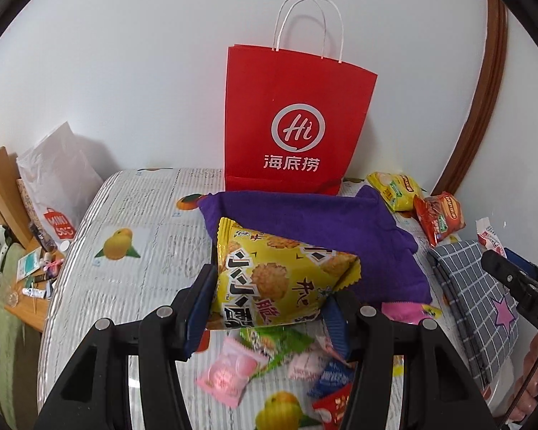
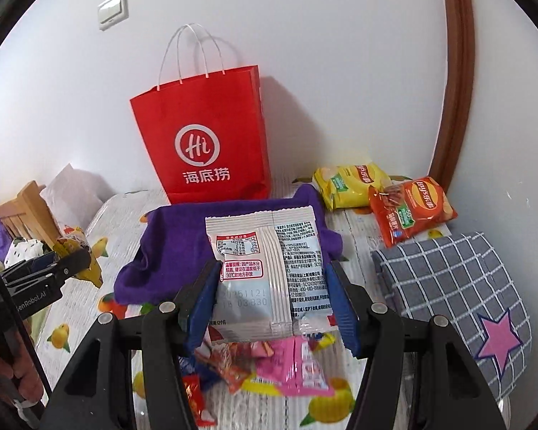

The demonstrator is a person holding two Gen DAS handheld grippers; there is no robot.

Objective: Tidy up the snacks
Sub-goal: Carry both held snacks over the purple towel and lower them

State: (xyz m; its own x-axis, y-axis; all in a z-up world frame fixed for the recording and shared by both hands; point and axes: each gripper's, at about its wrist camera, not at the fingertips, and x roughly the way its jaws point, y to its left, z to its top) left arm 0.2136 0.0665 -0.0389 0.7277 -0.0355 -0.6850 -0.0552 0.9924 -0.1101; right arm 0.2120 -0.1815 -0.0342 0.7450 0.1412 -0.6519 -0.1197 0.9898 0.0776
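With your left gripper [image 1: 269, 308] clamped on a yellow cracker packet [image 1: 279, 276] and your right gripper [image 2: 274, 304] on a white packet [image 2: 265, 272], carry both over the red bag [image 2: 204, 136] and drop them in.

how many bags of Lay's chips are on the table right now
2: a yellow Lay's bag against the back wall, right of the red paper bag, and a red-orange Lay's bag overlapping its right side. More could be hidden.

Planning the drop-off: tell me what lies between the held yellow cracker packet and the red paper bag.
Only the purple cloth lies between the yellow cracker packet and the red paper bag, shown in the left wrist view.
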